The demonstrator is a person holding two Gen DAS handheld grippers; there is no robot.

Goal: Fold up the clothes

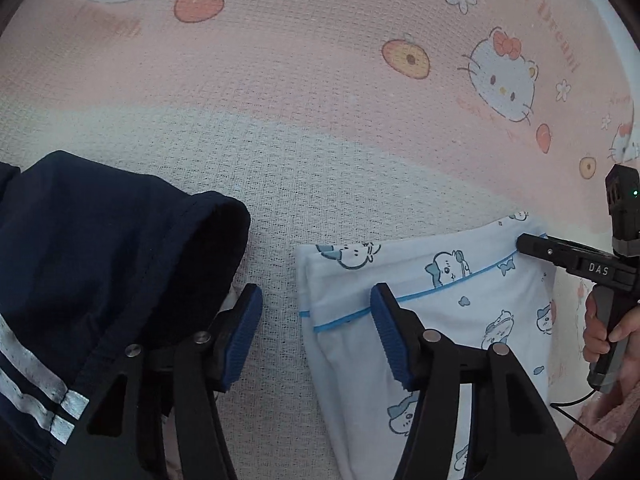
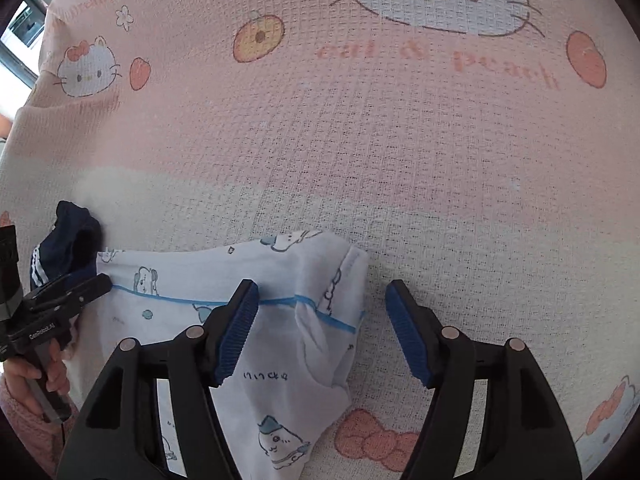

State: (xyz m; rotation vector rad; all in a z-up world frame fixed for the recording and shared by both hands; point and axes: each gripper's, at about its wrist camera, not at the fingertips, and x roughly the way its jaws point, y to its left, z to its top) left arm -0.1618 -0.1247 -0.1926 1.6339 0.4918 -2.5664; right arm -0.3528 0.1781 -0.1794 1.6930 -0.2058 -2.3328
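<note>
Left gripper: I saw my left gripper point(image 1: 316, 332) with its 2 blue pads spread apart; between them was only the blanket, and the right pad stood over the left edge of the white garment.
Right gripper: my right gripper point(image 2: 322, 330) was also spread wide, with the right corner of the garment lying between its pads and no pad pressing it.
White garment: the white garment point(image 1: 432, 304), with cartoon prints and a blue line, lay folded and flat on the blanket.
Navy garment: a navy garment point(image 1: 100, 248) with 2 white stripes lay just beside it, on the left.
Surface: a pink blanket point(image 2: 360, 152) with cat prints covered everything.
</note>
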